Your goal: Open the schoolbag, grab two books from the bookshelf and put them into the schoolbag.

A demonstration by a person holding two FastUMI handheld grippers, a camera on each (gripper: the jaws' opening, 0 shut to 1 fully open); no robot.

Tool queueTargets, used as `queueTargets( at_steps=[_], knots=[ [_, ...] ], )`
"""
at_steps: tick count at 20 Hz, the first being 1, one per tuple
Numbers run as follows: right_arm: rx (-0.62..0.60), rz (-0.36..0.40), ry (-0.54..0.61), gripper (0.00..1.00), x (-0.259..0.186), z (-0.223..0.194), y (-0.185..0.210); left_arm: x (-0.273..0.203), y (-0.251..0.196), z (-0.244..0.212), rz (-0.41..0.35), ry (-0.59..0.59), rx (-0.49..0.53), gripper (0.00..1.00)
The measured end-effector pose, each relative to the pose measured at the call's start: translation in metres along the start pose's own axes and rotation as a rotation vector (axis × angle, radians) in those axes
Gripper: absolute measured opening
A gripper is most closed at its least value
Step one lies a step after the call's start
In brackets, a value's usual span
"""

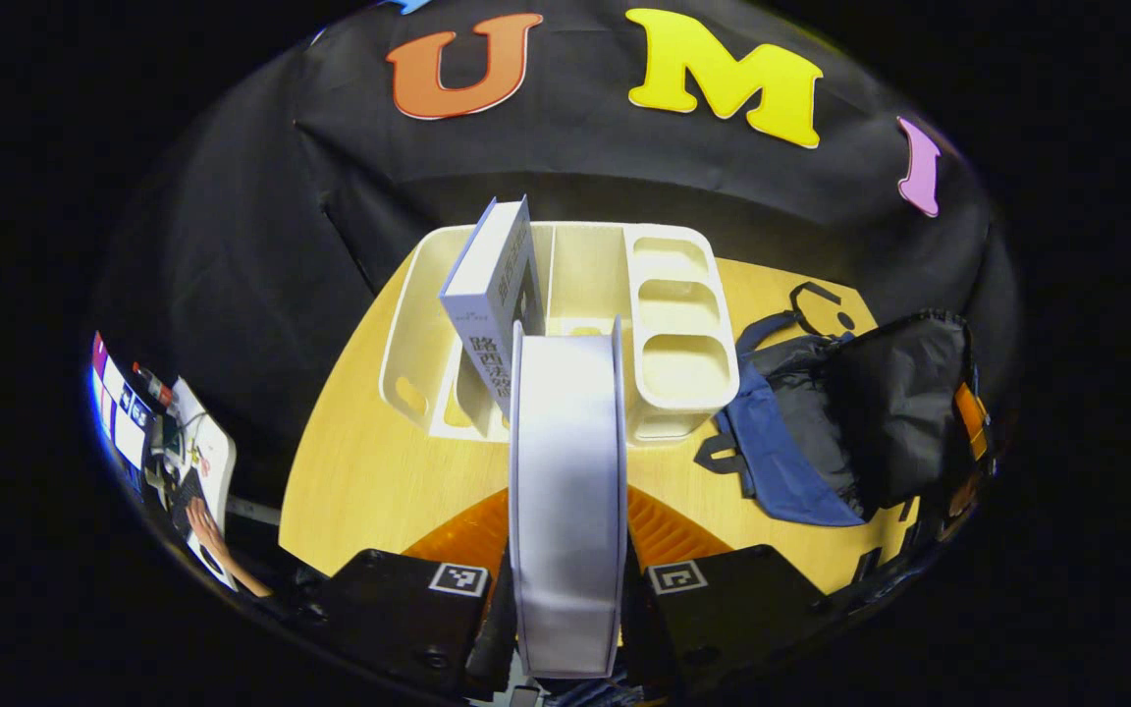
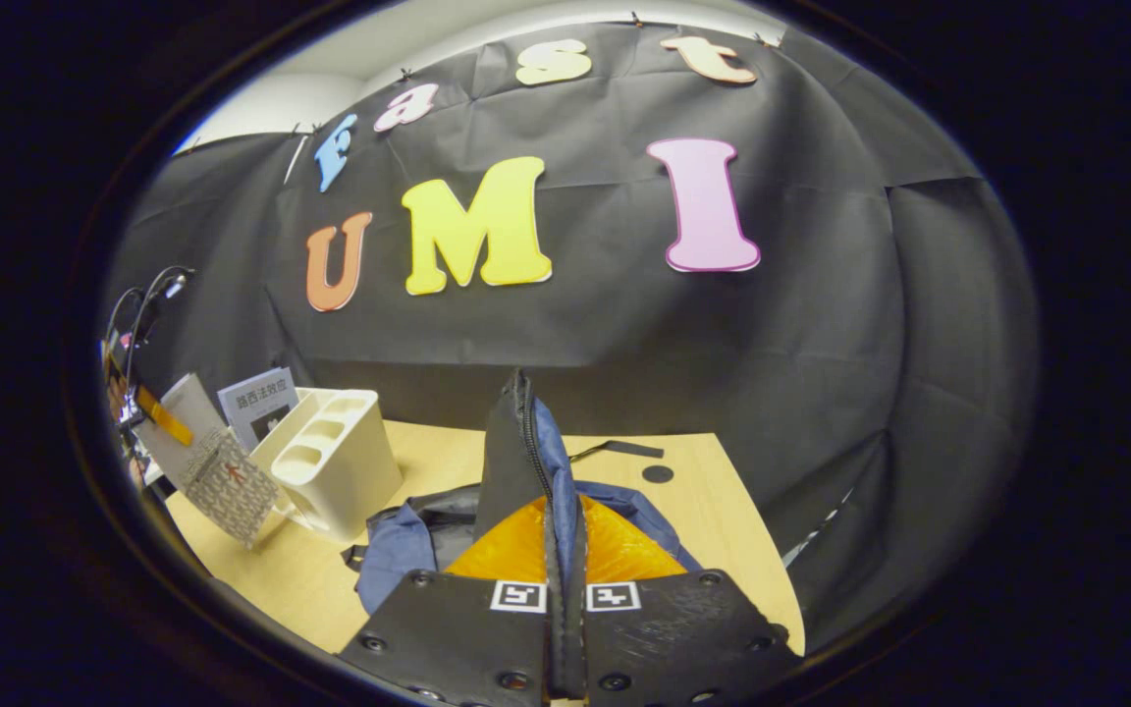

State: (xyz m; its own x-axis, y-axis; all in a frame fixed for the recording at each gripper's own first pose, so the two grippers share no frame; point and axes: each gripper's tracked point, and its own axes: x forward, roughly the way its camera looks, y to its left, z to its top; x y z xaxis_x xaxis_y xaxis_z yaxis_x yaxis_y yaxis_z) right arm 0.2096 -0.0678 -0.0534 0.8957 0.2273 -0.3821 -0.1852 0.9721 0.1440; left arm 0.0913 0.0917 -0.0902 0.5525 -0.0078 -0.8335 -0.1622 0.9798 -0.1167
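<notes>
Bench (image 1: 379, 471): we're holding book (image 1: 565, 491) clamped in left gripper (image 1: 565, 589), right gripper (image 2: 565, 599) pinching bag (image 2: 526, 442) flap open; nothing bagged yet.

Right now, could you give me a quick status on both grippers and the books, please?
Left gripper shut on white book, lifted before shelf. Right gripper shut on bag flap, holding it up. Second book in shelf.

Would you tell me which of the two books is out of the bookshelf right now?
The white book, edge-on, clamped in the left gripper; the other book leans in the bookshelf.
</notes>
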Motion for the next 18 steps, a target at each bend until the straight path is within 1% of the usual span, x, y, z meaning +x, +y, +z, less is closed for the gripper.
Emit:
queueTargets(
  at_steps=[2,5,8,11,14,16,18],
  knots=[
    [0.003,0.003,0.005,0.0,0.002,0.0,0.004,-0.003,-0.005,-0.016,-0.065,0.013,-0.07,0.45],
    [-0.006,0.012,0.007,0.0,0.004,0.001,0.011,-0.005,-0.012,-0.025,-0.144,0.004,-0.124,0.45],
    [-0.018,0.005,0.012,0.0,0.005,0.003,0.014,0.001,-0.029,-0.033,-0.226,0.024,-0.162,0.45],
    [-0.024,-0.007,0.019,0.0,0.007,0.003,0.012,0.008,-0.054,-0.035,-0.309,0.033,-0.197,0.46],
    [-0.037,-0.032,0.018,0.0,0.008,0.005,0.006,0.014,-0.088,-0.029,-0.418,0.029,-0.243,0.45],
    [-0.046,-0.036,0.018,0.0,0.009,0.007,0.006,0.019,-0.112,-0.023,-0.494,0.024,-0.269,0.45],
    [-0.047,-0.035,0.019,0.0,0.007,0.01,0.004,0.027,-0.136,-0.011,-0.568,0.011,-0.318,0.45]
  ],
)
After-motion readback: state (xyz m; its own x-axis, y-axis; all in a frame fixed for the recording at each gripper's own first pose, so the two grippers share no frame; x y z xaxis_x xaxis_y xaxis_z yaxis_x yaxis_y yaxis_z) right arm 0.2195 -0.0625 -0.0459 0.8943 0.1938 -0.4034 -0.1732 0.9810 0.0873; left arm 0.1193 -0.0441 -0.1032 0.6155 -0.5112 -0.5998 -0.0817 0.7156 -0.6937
